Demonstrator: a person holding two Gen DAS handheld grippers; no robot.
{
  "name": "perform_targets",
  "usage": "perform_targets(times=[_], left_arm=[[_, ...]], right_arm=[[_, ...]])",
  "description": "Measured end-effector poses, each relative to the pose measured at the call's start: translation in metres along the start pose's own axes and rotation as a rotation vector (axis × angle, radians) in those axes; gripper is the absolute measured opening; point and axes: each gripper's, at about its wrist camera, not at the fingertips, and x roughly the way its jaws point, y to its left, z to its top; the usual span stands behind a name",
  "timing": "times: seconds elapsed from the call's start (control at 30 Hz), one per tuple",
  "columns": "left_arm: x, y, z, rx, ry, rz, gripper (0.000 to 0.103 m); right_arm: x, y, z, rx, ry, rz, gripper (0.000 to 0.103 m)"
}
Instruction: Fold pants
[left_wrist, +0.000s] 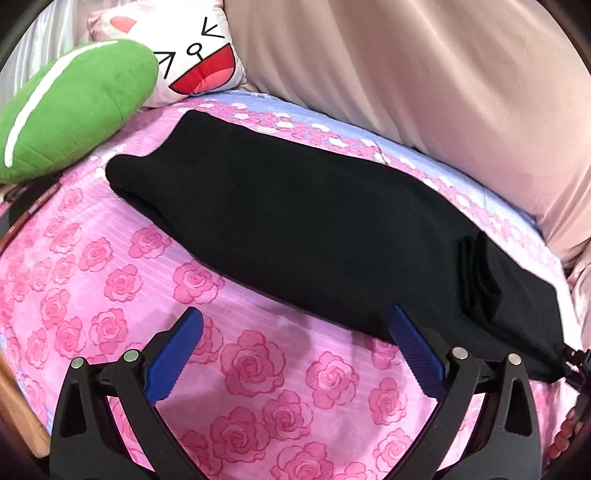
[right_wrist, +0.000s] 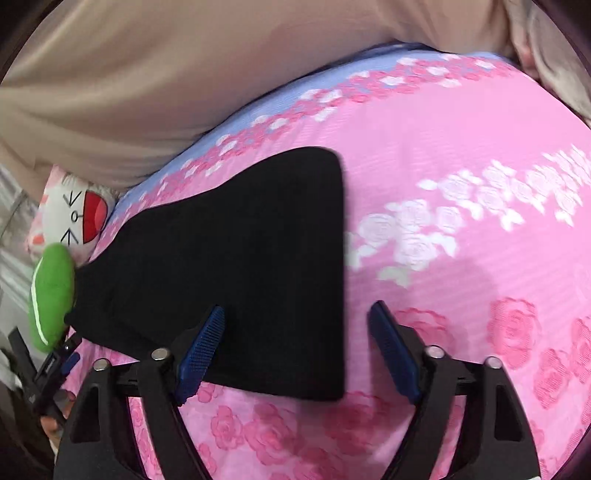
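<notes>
We are seeing black pants (left_wrist: 295, 229) lying folded lengthwise in long strip on bed (left_wrist: 110, 288), across pink rose bedspread, one end near green leaf cushion (left_wrist: 74, 107) and cat-face pillow (left_wrist: 199, 55). We are holding left hand-held gripper (left_wrist: 295, 332) wide apart, empty, right pad just touching near edge of pants. We are holding right hand-held gripper (right_wrist: 297, 325) partly spread over squared end of pants, straddling cloth edge, pads not pressing it.

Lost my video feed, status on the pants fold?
Left tongs open, empty. Right tongs open, straddling the end edge of the black pants. Pants lie folded lengthwise on the bedspread. Green plush near far end.
</notes>
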Motion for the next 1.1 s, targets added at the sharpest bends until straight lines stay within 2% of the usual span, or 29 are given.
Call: perform_targets(times=[0.03,0.07,0.17,0.27,0.43,0.53,0.57,0.6,0.63,0.7,0.73,0.77,0.8,0.83,0.87,0.93,1.0,1.1], left_arm=[[0.0,0.0,0.0,0.001,-0.002,0.005,0.098],[0.0,-0.001,0.001,-0.002,-0.001,0.013,0.098],[0.001,0.0,0.003,-0.014,0.01,0.036,0.098],[0.001,0.004,0.005,-0.034,0.018,0.06,0.098],[0.002,0.021,0.01,-0.084,0.039,0.131,0.098],[0.001,0.034,0.014,-0.125,0.032,0.163,0.098],[0.002,0.041,0.017,-0.144,0.034,0.172,0.098],[0.004,0.048,0.022,-0.167,0.045,0.177,0.098],[0.004,0.053,0.024,-0.187,0.048,0.17,0.098],[0.01,0.066,0.034,-0.243,0.055,0.151,0.098],[0.013,0.072,0.039,-0.267,0.058,0.152,0.098],[0.014,0.077,0.043,-0.297,0.057,0.145,0.098],[0.015,0.081,0.045,-0.322,0.056,0.139,0.098],[0.015,0.083,0.047,-0.343,0.055,0.134,0.098],[0.015,0.082,0.047,-0.347,0.052,0.129,0.098],[0.014,0.077,0.046,-0.339,0.049,0.125,0.098],[0.012,0.066,0.04,-0.302,0.054,0.117,0.098],[0.009,0.052,0.036,-0.247,0.059,0.098,0.098]], right_arm=[[0.002,0.002,0.0,0.01,0.009,0.02,0.034],[0.001,0.006,-0.001,0.001,-0.002,0.004,0.027],[-0.01,0.016,0.001,-0.02,-0.034,-0.003,0.021],[-0.033,0.022,0.003,-0.064,-0.095,-0.039,0.018],[-0.049,0.021,0.001,-0.123,-0.118,-0.112,0.015],[-0.064,0.002,0.001,-0.117,-0.134,-0.164,0.012],[-0.067,-0.004,0.003,-0.107,-0.139,-0.177,0.005],[-0.076,-0.017,0.004,-0.094,-0.152,-0.239,0.004],[-0.079,-0.023,0.004,-0.086,-0.159,-0.27,0.0],[-0.093,-0.046,0.007,-0.049,-0.168,-0.322,0.0],[-0.104,-0.056,0.008,0.002,-0.205,-0.304,0.001],[-0.109,-0.059,0.008,0.023,-0.213,-0.261,0.008],[-0.114,-0.054,0.007,0.013,-0.206,-0.202,0.01],[-0.116,-0.042,0.005,-0.021,-0.207,-0.193,0.017],[-0.115,-0.026,0.003,-0.066,-0.204,-0.187,0.038],[-0.099,0.02,-0.005,-0.208,-0.157,-0.103,0.066],[-0.073,0.068,-0.017,-0.332,-0.11,-0.049,0.067],[-0.029,0.124,-0.034,-0.453,-0.021,0.031,0.067]])
